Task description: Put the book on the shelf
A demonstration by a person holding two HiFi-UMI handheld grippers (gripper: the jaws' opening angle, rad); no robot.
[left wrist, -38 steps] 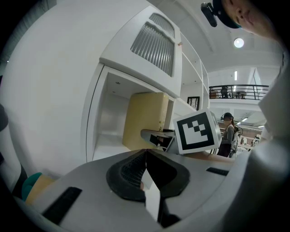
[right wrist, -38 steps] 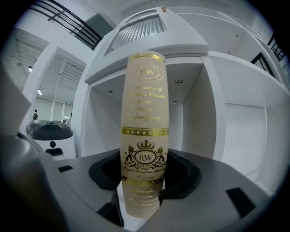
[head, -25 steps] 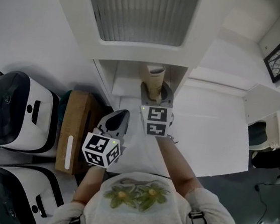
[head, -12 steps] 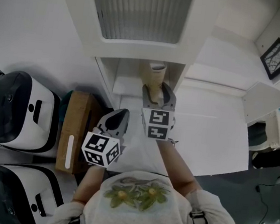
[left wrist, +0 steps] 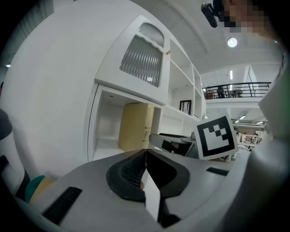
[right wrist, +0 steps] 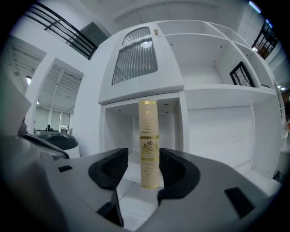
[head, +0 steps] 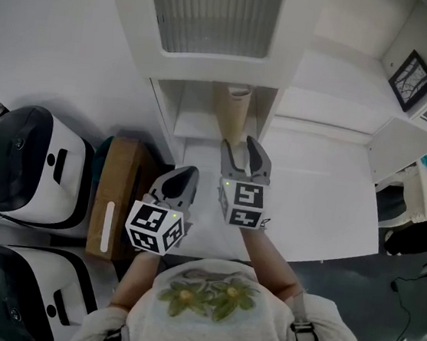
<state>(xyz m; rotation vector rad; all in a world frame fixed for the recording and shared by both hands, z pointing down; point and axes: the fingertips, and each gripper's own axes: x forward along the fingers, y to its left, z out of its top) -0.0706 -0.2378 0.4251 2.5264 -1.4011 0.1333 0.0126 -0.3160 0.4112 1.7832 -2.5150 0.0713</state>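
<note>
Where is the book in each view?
Head view: book upright in the shelf compartment, upper centre.
Left gripper view: book centre-left, inside that compartment.
Right gripper view: book dead centre, spine facing.
Shared landmark: ribbed cabinet door directly above it.

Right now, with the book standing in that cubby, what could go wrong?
The book stands upright alone, nothing propping it, near the front edge of the shelf, so it might topple out. The open right claw hangs just in front of it; a stray sideways move could knock it over.
</note>
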